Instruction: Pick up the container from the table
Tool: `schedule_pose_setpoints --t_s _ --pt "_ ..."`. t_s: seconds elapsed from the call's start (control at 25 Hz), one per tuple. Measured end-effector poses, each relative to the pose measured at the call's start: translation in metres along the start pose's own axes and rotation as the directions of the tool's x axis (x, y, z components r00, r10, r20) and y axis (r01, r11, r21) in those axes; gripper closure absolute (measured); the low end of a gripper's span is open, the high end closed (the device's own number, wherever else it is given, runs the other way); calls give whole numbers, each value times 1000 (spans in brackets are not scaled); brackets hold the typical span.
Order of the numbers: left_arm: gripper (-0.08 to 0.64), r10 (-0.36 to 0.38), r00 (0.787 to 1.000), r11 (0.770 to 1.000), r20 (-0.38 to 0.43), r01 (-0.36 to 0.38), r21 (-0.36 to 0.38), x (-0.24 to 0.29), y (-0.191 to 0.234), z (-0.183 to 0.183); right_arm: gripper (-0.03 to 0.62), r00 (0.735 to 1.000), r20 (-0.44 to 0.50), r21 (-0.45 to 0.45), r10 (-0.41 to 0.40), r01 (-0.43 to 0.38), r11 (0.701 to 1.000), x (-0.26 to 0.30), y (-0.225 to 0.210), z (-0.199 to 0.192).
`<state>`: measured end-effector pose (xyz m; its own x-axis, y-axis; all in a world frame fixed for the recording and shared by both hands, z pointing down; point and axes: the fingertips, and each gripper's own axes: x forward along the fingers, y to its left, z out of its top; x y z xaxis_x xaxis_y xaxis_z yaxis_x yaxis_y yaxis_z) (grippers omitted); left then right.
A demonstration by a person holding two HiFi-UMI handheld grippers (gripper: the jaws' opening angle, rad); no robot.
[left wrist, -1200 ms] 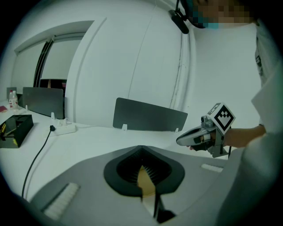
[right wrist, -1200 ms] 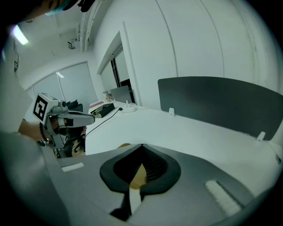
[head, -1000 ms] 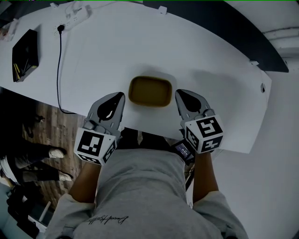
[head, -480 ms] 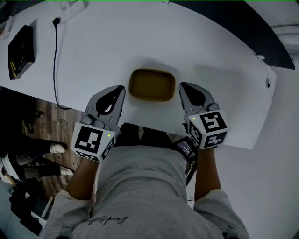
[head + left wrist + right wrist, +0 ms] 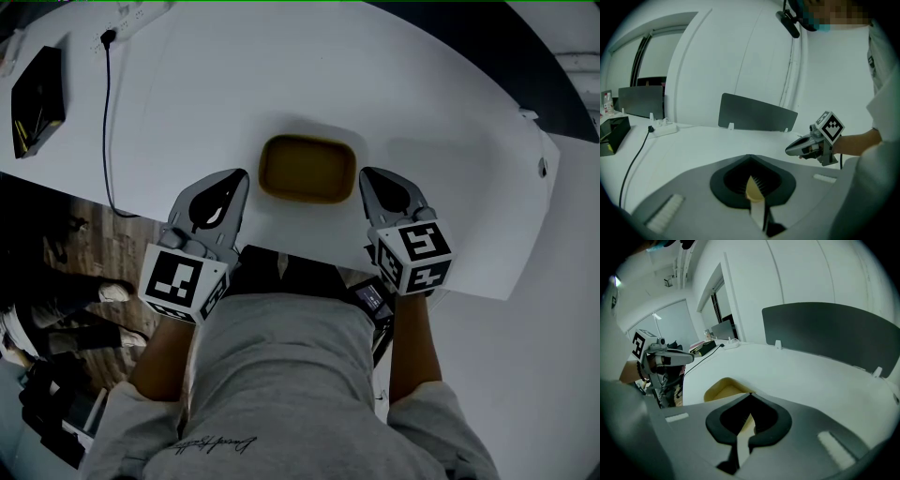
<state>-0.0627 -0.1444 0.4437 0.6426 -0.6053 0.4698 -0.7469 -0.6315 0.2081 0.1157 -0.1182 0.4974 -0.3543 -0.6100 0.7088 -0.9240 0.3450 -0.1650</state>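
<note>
A shallow yellow-brown container (image 5: 307,169) with rounded corners lies on the white table (image 5: 281,84), close to its near edge. My left gripper (image 5: 242,175) sits just to the container's left and my right gripper (image 5: 366,174) just to its right. Both are level with it and neither touches it. Both are shut with nothing in them. In the left gripper view a sliver of the container (image 5: 754,190) shows through the opening behind the shut left gripper (image 5: 750,156). The right gripper view has the container (image 5: 723,387) left of the shut right gripper (image 5: 751,393).
A black box (image 5: 36,86) lies at the table's far left. A black cable (image 5: 106,112) runs from a power strip (image 5: 661,127) to the table's near edge. Dark divider panels (image 5: 757,114) stand along the far edge. Wooden floor (image 5: 84,244) shows on the left.
The head view has shifted a little, so everything sits slightly higher in the picture. Both grippers keep their places beside the container.
</note>
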Motion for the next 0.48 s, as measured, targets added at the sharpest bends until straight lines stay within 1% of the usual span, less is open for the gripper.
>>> schedule_pose_setpoints --t_s 0.48 --pt "563 -9 1000 1000 -11 9 -9 5 2 -6 572 999 -45 6 -4 4 1000 19 -5 -12"
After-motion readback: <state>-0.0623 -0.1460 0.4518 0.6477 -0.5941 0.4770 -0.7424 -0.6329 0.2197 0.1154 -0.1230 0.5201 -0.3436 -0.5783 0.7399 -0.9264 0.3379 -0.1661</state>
